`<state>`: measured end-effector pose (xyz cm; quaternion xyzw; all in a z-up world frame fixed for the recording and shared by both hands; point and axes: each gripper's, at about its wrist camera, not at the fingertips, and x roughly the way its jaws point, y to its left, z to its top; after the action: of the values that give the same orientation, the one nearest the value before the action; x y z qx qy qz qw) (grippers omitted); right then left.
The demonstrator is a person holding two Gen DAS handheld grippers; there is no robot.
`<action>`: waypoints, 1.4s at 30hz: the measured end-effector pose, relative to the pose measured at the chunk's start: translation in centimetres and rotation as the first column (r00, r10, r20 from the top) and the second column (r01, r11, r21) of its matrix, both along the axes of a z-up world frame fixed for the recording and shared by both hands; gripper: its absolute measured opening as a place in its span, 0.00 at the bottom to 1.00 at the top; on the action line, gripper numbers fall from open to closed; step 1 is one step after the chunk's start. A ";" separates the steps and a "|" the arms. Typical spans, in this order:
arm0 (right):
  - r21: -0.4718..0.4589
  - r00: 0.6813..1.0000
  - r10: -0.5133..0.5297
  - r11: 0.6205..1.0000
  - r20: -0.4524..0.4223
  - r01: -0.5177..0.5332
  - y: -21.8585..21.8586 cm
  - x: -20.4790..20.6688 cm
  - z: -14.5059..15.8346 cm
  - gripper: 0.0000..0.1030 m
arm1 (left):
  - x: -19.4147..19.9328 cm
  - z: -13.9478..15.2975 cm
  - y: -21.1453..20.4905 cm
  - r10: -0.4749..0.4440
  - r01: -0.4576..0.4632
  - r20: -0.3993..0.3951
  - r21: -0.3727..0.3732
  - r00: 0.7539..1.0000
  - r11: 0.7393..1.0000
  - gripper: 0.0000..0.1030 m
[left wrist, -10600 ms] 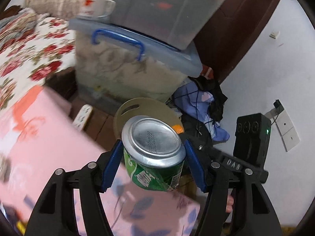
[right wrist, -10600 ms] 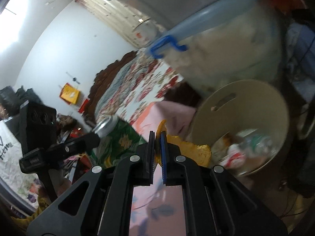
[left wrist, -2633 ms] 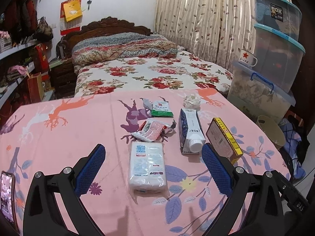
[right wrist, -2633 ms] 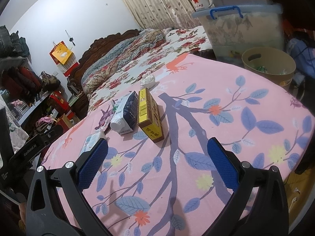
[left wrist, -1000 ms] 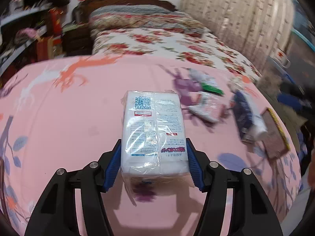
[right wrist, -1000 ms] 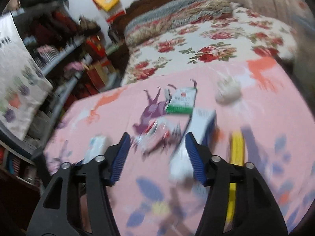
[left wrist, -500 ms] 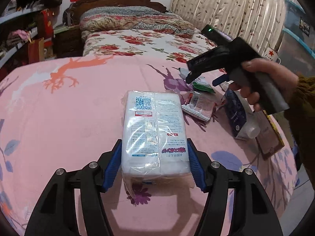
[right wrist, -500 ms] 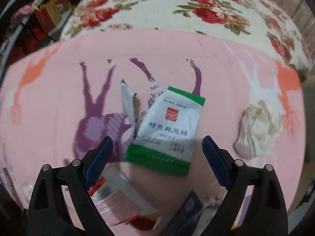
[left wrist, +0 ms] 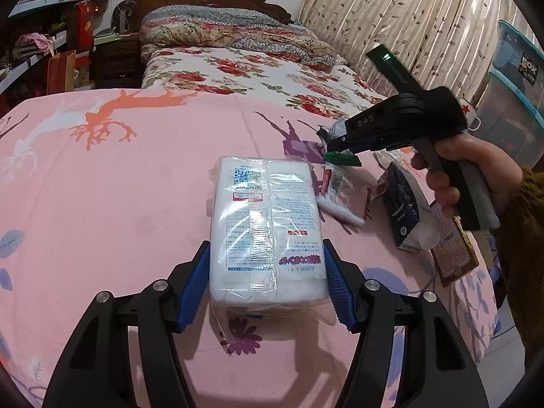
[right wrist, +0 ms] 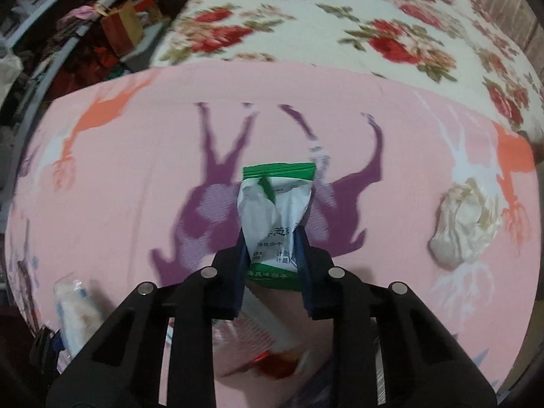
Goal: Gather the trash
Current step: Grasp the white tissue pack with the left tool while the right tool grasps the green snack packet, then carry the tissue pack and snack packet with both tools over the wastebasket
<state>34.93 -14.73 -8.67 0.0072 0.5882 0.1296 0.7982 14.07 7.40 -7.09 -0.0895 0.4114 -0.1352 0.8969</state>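
Observation:
A white plastic-wrapped tissue pack point(left wrist: 265, 217) lies on the pink tablecloth point(left wrist: 119, 187), and my left gripper point(left wrist: 267, 261) is shut on its near end, blue pads against both sides. To its right, my right gripper point(left wrist: 328, 151) points steeply down at the table, held by a hand point(left wrist: 465, 170). In the right wrist view, my right gripper point(right wrist: 272, 241) has a green and white snack wrapper point(right wrist: 272, 204) between its pads. Its jaws are closing and the wrapper is crumpled and pinched between them.
A crumpled white tissue point(right wrist: 465, 224) lies right of the wrapper. A red and white wrapper point(left wrist: 343, 193), a dark blue carton point(left wrist: 401, 210) and a brown box point(left wrist: 452, 251) lie at the right. A floral bed point(left wrist: 258, 68) is beyond the table, with storage bins point(left wrist: 516, 95) far right.
My right gripper came down over the green and white wrapper and its wide jaws narrowed onto it, crumpling it. My left gripper kept its hold on the tissue pack and stayed put.

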 end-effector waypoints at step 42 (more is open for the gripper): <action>0.336 0.614 -0.735 0.677 0.286 0.654 -50.1 -31.7 -1.7 0.30 | 3.4 4.4 -57.6 -0.778 0.781 -0.125 -0.031 0.616 0.623 0.59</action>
<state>3.19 -64.80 -10.34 0.2885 0.3469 -0.1348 0.8822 17.48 -50.16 -2.73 0.1014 0.4670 -0.4995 0.7226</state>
